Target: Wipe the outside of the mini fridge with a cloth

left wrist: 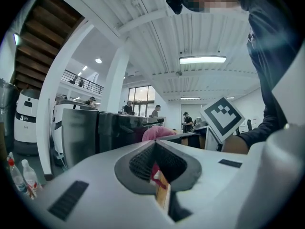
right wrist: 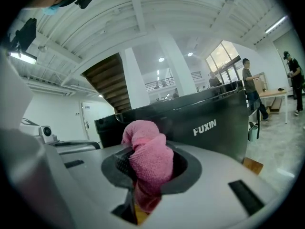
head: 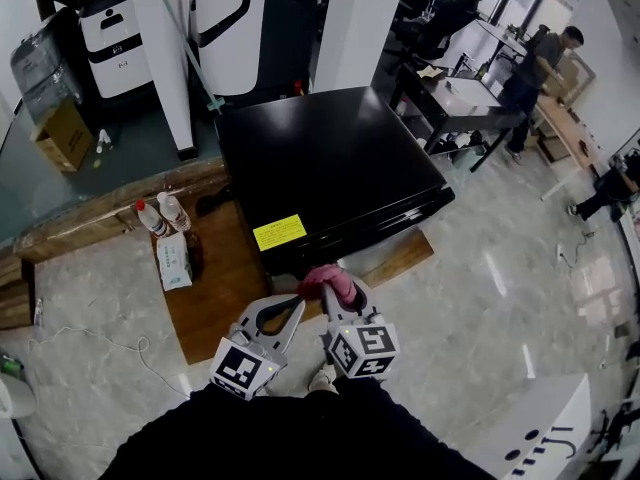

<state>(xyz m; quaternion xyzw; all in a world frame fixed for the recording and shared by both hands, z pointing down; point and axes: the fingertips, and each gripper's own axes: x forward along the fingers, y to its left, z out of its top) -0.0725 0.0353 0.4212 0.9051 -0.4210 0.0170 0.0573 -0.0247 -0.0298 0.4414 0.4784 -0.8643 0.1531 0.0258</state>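
Mini fridge: the black mini fridge (head: 320,168) is sitting mid-frame in the head view on a wooden platform (head: 215,298), glossy top facing up, a yellow label (head: 279,232) at its near edge.
Cloth: the pink cloth (head: 330,283) is bunching up just below that near edge, lower centre. I cannot tell whether it is touching the casing.
Right gripper: the right gripper (head: 340,296) is clamping the cloth between its jaws. In its own view the pink wad is filling the gap, with the fridge's lettered face behind it.
Left gripper: the left gripper (head: 292,308) is riding alongside at lower centre-left, jaws pressed together on nothing.
Progress: by my reading, the wipe is only just getting going. No streaks or damp tracks are showing on the black surfaces, so top, front and sides all look left to do.
Edges: the top's near lip and right-hand corner are giving clean lines to follow.
Open room: pale floor is opening to the lower right. Bottles (head: 160,213) are crowding the fridge's left flank, and white pillars (head: 165,58) are hemming in the upper left.
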